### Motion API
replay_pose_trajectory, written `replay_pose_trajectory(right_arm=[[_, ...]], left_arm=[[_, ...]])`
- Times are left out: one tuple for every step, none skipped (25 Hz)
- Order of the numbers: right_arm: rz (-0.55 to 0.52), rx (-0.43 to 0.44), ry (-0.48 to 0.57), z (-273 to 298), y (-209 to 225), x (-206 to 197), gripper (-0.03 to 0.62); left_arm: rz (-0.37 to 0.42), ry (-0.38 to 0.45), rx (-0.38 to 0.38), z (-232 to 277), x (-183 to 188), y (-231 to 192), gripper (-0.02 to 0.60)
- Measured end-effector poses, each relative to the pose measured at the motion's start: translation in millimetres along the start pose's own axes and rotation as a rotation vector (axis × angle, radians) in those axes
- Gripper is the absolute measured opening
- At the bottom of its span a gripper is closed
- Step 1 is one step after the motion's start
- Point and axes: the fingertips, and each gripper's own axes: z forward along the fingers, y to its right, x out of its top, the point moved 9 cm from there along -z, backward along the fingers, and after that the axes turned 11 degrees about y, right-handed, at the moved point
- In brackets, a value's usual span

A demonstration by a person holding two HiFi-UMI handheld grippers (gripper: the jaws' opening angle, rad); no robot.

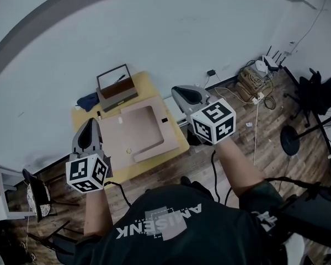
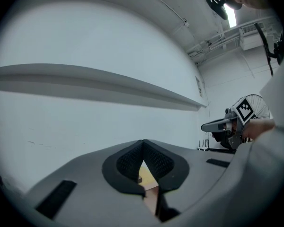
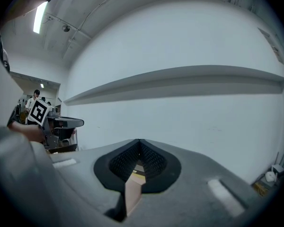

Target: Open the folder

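Observation:
A flat pinkish-tan folder (image 1: pixel 137 130) lies closed on a small yellow table (image 1: pixel 179 142) in the head view. My left gripper (image 1: pixel 92 121) hovers off the table's left edge, its jaws shut with nothing between them. My right gripper (image 1: pixel 174 89) hangs at the table's far right corner, also shut and empty. Both point level toward the white wall, apart from the folder. In the left gripper view the closed left gripper (image 2: pixel 143 144) hides all but a sliver of the folder (image 2: pixel 150 195). The right gripper view shows the right gripper (image 3: pixel 139 142) closed in the same way.
An open brown box (image 1: pixel 116 86) stands at the table's back edge, with a blue cloth (image 1: pixel 88 101) to its left. Cables and a router (image 1: pixel 255 79) lie on the wooden floor at right. A chair (image 1: pixel 37 195) stands at lower left. A white wall rises behind the table.

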Motion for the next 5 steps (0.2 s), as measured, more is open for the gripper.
replay_pose_trajectory(right_arm=[[-0.001,-0.002,-0.001,0.0,-0.6,0.8,0.006],[-0.003,-0.003,-0.002,0.3,-1.0,1.6,0.006],[-0.005,-0.004,-0.002,0.7,-1.3,2.5,0.006],[-0.006,-0.005,-0.003,1.2,-1.5,3.4,0.006],[-0.006,-0.006,-0.003,1.8,-1.6,4.3,0.006]], left_arm=[[0.001,0.0,0.0,0.1,0.4,-0.2,0.002],[0.001,0.0,0.0,0.2,0.8,-0.5,0.002],[0.001,0.001,0.001,0.4,1.4,-0.8,0.002],[0.002,0.003,0.001,0.6,2.0,-1.1,0.002],[0.002,0.004,0.002,0.9,2.6,-1.4,0.002]])
